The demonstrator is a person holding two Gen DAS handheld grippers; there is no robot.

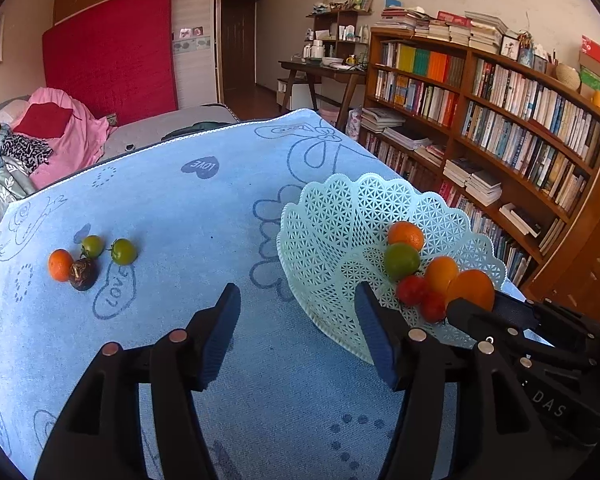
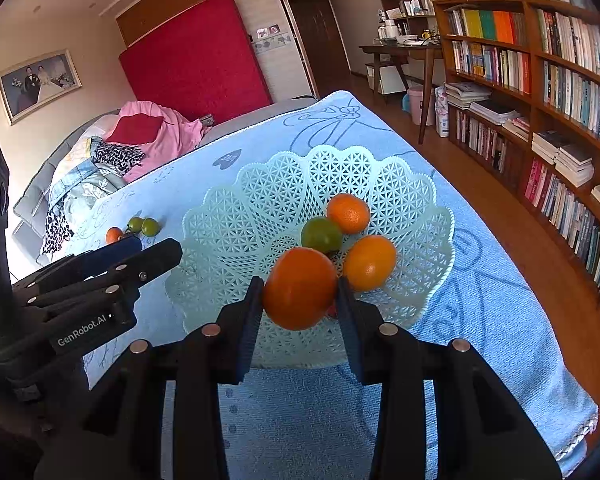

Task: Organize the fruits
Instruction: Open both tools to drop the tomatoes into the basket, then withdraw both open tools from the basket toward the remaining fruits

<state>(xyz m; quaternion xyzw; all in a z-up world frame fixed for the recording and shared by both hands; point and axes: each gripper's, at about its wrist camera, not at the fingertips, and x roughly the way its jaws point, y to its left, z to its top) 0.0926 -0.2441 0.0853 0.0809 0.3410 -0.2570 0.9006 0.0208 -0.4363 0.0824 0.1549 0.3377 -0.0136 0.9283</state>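
Fruits were split: four small ones (image 1: 88, 258) were left on the blue cloth (image 1: 220, 220), well to the left of the basket (image 2: 260, 200). An orange (image 2: 300, 288), round and glossy, was clamped in the right gripper (image 2: 300, 300) above the near rim. The left gripper (image 1: 296, 320), nearer the strays, was parted and empty.

A wide bare stretch of the blue cloth (image 1: 188, 216) lies between the fruit cluster (image 1: 88, 258) at left and the lattice basket (image 1: 340, 216) at right. The basket's raised scalloped rim blocks low approaches; the bookshelf (image 1: 500, 120) stands well apart.
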